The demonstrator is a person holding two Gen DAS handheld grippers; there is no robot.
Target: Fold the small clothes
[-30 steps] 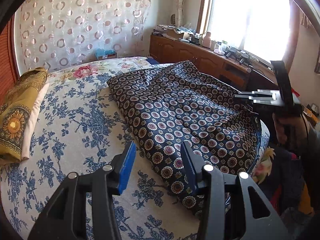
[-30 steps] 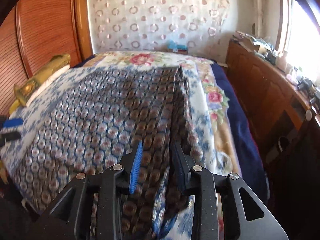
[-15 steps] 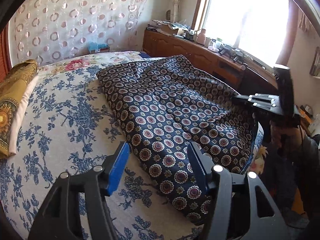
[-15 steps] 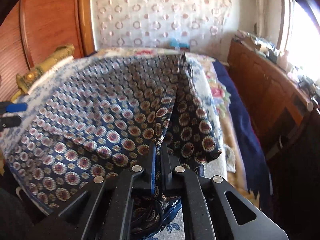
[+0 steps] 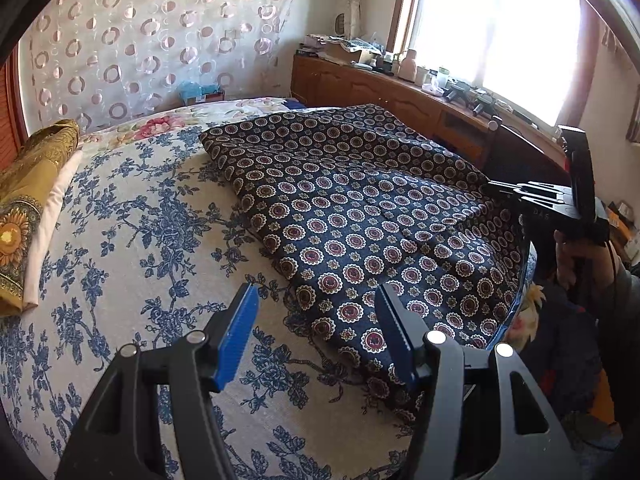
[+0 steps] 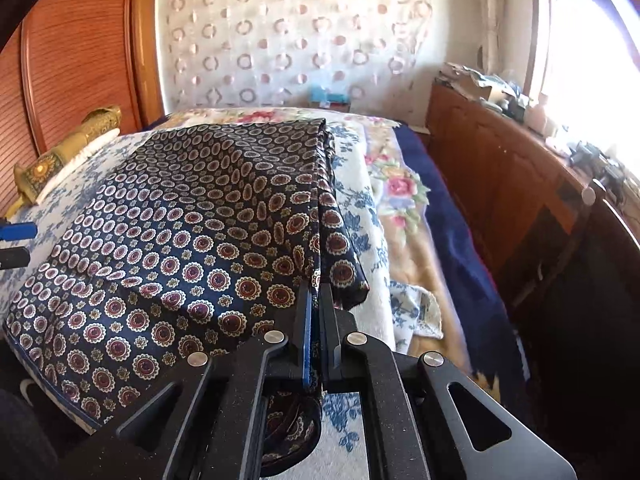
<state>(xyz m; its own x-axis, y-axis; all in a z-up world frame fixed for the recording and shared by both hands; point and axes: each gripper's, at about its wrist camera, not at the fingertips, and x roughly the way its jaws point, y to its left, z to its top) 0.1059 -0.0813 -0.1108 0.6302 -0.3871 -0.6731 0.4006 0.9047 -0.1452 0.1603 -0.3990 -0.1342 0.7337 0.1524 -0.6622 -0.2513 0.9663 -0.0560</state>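
A dark navy garment with red and white medallions (image 5: 360, 208) lies spread on the blue-floral bedspread (image 5: 132, 240). My left gripper (image 5: 316, 312) is open and empty, hovering just above the garment's near left edge. My right gripper (image 6: 316, 296) is shut on the garment's right edge (image 6: 200, 232) and lifts it slightly, so the cloth rises toward the jaws. The right gripper also shows in the left wrist view (image 5: 492, 188) at the garment's far right corner. The left gripper's blue fingertips (image 6: 16, 232) show at the left edge of the right wrist view.
A gold patterned pillow (image 5: 28, 200) lies at the bed's left. A wooden cabinet (image 6: 500, 168) with clutter runs along the window on the right. A wooden headboard (image 6: 80, 60) and a circle-patterned curtain (image 5: 160, 40) stand behind the bed.
My right gripper shut on the garment's right edge and lifted it. My left gripper stayed open and shifted slightly along the garment's near edge.
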